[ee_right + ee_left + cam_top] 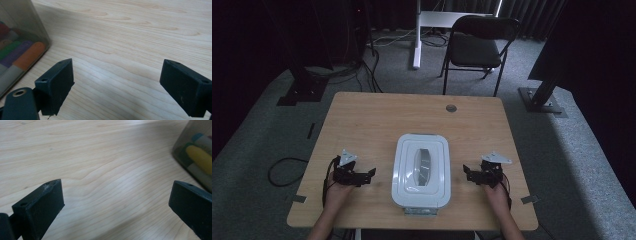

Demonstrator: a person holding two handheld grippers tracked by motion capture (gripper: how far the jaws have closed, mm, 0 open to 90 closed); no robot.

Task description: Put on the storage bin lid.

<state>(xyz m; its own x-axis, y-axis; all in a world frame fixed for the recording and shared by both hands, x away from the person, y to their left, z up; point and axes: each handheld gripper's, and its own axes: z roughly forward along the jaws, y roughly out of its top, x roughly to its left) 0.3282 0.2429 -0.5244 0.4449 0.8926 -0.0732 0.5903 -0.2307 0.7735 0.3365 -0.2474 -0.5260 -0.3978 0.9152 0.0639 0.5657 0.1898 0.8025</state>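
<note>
High view: we see a wooden table (pixel 362 120) with a white-lidded box (pixel 421 170) lying in the middle near the person's edge, lid shut, a handle recess along its centre. The left gripper (pixel 368 175) rests on the table to the box's left and the right gripper (pixel 468 173) to its right, each near the box but apart from it. Neither touches it. A black chair (pixel 477 47) stands on the floor beyond the table, not part of the work.

Left gripper view: we look along the left gripper (pixel 116 198), jaws spread wide with bare wood between them and nothing held. The box's clear wall (pixel 197 157) shows at the right edge, and through it coloured markers (pixel 200 157), a yellow one clearest. The box sits just beside the far jaw, not in contact as far as we can tell.

Right gripper view: the right gripper (pixel 117 80) is likewise wide apart and empty, with table between the jaws. The box wall (pixel 15 37) is at the left edge, with markers (pixel 25 57) inside: orange, purple, green.

Progress, as we judge it: nothing is done yet. The box is shut and untouched, the markers lie inside, and both tools are staged either side. What's left is everything: closing in on the box, gripping it or its lid, and whatever handling follows.
</note>
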